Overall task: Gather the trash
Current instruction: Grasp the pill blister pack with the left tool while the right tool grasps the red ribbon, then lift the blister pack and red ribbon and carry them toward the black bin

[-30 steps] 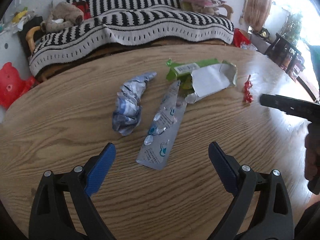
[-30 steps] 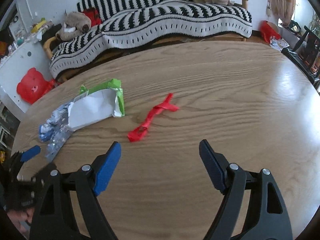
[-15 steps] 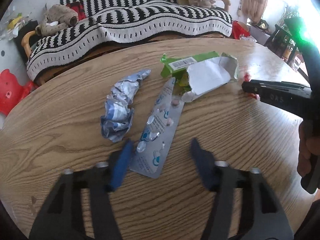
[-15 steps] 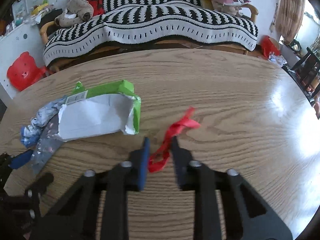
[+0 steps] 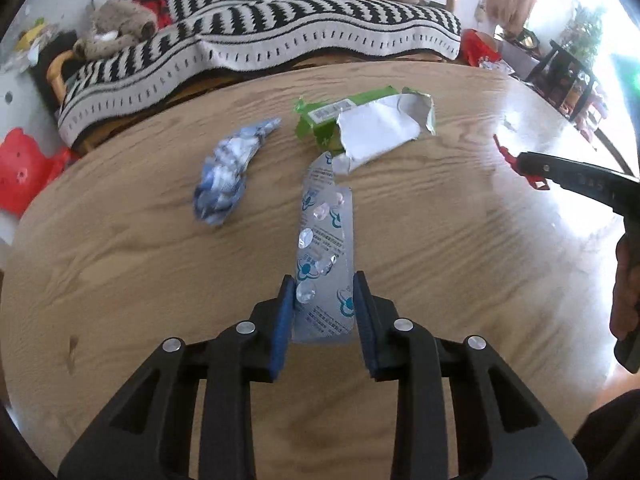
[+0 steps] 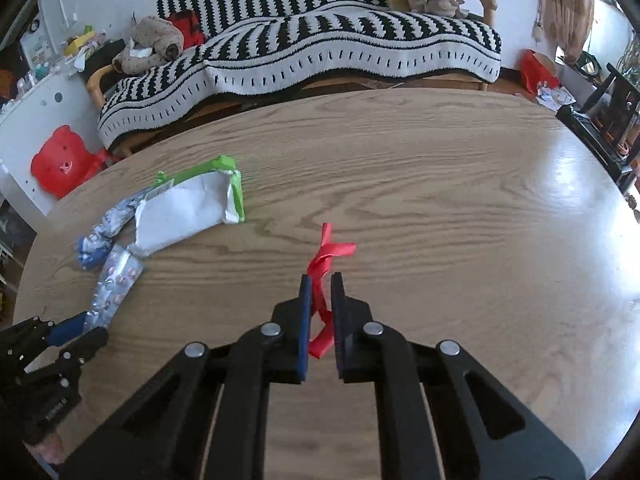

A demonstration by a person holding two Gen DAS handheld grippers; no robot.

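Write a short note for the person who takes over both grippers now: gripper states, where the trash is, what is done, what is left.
Left gripper: jaws closing on the near end of the pill strip.
Right gripper: shut on the red ribbon.
On the table: torn green box, crumpled blue wrapper.
Done: both pieces gripped; nothing is binned yet. No bin is in view.
Left: carry these two away, then collect the box and the wrapper.

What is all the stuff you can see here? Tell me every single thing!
table: one, light wood, under all the trash
pill strip: one, silver, between left tool's pads
red ribbon: one, red, pinched in right tool
torn packet: one, green and white, mid table
crumpled wrapper: one, blue-white, left of the strip
sofa throw: one, black-white stripes, behind table
teddy: one, brown, on sofa
bear stool: one, red, floor left
left tool: closing on the strip
right tool: shut on the ribbon
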